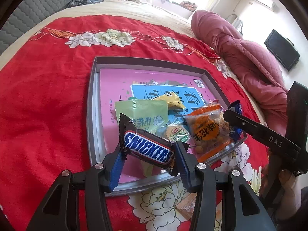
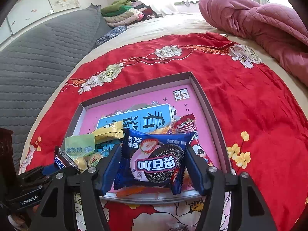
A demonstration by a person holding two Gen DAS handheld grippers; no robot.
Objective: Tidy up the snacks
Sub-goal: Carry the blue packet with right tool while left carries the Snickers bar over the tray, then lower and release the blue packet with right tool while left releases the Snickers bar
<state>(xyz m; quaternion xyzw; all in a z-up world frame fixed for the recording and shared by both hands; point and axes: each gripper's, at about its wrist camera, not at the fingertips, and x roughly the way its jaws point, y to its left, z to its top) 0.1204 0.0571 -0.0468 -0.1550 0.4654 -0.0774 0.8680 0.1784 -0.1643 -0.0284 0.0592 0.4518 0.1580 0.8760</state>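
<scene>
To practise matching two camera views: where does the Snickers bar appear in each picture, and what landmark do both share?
Left wrist view: the Snickers bar sits low centre, between the left gripper fingers.
Right wrist view: the bar shows at lower left, seen end-on.
Shared landmark: the grey tray with its pink lining.

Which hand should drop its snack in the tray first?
Probably the left. Its hand-held gripper holds the Snickers over a bare bit of the tray. The right one holds the Oreo pack above other snacks.
</scene>
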